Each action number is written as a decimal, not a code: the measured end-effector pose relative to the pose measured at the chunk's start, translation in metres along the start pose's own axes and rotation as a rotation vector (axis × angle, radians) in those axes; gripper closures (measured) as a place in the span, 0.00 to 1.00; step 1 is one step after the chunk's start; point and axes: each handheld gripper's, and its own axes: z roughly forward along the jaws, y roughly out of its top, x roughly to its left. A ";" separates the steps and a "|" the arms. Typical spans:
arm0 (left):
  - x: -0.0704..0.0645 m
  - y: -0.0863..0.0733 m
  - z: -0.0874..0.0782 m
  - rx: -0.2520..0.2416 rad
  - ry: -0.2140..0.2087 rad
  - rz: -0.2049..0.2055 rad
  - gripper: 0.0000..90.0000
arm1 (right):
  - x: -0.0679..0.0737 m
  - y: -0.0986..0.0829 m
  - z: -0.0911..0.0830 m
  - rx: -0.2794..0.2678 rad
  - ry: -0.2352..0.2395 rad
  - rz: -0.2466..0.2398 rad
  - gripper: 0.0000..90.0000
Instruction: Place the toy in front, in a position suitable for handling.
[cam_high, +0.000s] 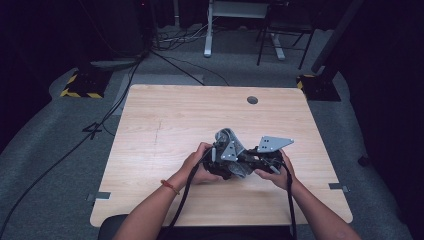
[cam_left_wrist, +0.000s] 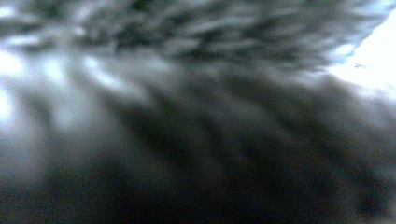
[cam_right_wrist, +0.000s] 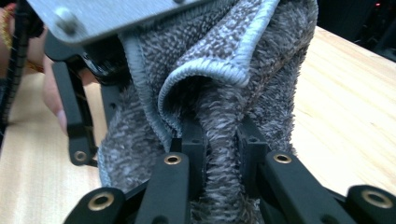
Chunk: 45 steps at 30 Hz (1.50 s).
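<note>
A grey terry towel (cam_right_wrist: 261, 56) with a light stitched hem hangs bunched over the wooden table (cam_high: 175, 115). My right gripper (cam_right_wrist: 219, 140) is shut on a vertical fold of it, the pile squeezed between the two black jaws. In the high view both hands hold the grippers close together near the table's front middle, the left gripper (cam_high: 226, 152) beside the right gripper (cam_high: 261, 159), with the towel (cam_high: 243, 171) between them. The left gripper's grey plate (cam_right_wrist: 116, 14) and a black link press against the towel's far side. Blurred grey towel (cam_left_wrist: 187, 93) lies right against the left gripper's camera, hiding its jaws.
A round cable hole (cam_high: 252, 100) sits near the table's far edge. Black cables trail from both grippers over the front edge. Beyond the table are grey carpet, floor cables, a yellow-striped base (cam_high: 80, 87) and white desk legs (cam_high: 207, 30).
</note>
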 end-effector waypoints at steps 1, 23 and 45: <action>0.000 0.000 -0.001 -0.001 0.002 0.000 0.37 | -0.001 0.000 -0.001 0.005 -0.012 0.000 0.86; 0.000 0.001 -0.008 -0.024 0.011 -0.006 0.37 | 0.004 0.005 -0.003 -0.007 -0.039 -0.010 0.86; -0.002 0.003 -0.009 -0.045 0.008 -0.015 0.37 | 0.004 0.008 -0.007 0.008 -0.079 -0.002 0.86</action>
